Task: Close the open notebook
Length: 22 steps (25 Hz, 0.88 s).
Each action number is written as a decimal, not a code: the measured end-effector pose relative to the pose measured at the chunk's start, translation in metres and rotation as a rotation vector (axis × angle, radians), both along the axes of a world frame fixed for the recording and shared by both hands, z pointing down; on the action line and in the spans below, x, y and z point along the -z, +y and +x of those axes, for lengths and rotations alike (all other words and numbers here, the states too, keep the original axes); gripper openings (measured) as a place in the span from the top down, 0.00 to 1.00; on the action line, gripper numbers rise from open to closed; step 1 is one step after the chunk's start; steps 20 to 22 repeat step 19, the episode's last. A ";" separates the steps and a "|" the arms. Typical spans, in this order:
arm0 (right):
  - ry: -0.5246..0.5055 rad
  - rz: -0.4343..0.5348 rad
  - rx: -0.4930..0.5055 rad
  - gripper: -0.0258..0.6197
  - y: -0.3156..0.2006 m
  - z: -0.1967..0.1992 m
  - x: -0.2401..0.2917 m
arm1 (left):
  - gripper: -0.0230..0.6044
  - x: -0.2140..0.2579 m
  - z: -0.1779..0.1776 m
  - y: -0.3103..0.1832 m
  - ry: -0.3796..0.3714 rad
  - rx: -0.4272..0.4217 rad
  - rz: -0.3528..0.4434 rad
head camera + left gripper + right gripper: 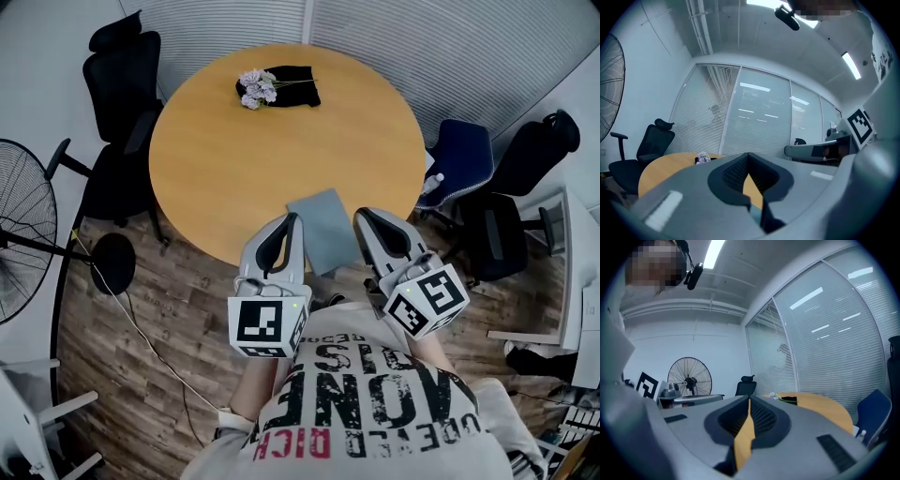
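Note:
A grey notebook (323,228) lies flat at the near edge of the round wooden table (234,159), showing a single plain cover. My left gripper (293,217) hovers at the notebook's left side and my right gripper (361,214) at its right side, both over the table's near rim and pointing across it. Each one has its jaws together with nothing between them. In the left gripper view the left gripper (749,157) shows only a sliver of tabletop through its pads. The right gripper (749,401) looks the same in its own view.
A bunch of pale flowers (255,86) lies on a black cloth (292,86) at the table's far side. A black office chair (122,84) and a standing fan (19,234) are at the left. A blue chair (464,159) and a black chair (525,187) stand at the right.

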State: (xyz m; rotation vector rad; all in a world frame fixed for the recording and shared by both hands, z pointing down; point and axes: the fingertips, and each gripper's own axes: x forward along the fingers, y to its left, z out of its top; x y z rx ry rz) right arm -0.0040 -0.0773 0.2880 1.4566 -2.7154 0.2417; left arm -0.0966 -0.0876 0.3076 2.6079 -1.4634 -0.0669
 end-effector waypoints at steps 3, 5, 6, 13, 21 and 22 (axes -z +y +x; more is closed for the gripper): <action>0.005 -0.003 -0.012 0.93 -0.003 0.004 -0.001 | 0.95 -0.002 0.004 -0.002 0.004 -0.013 -0.003; 0.009 -0.005 -0.016 0.93 -0.004 0.006 -0.002 | 0.95 -0.003 0.007 -0.004 0.005 -0.020 -0.003; 0.011 -0.007 -0.017 0.93 -0.005 0.008 -0.002 | 0.95 -0.003 0.009 -0.005 0.005 -0.022 -0.003; 0.008 -0.017 -0.012 0.93 -0.012 0.013 -0.006 | 0.95 -0.005 0.014 -0.012 0.001 -0.019 -0.008; 0.020 -0.016 -0.006 0.93 -0.019 0.021 -0.004 | 0.95 -0.010 0.020 -0.019 -0.005 -0.020 -0.029; 0.020 -0.016 -0.006 0.93 -0.019 0.021 -0.004 | 0.95 -0.010 0.020 -0.019 -0.005 -0.020 -0.029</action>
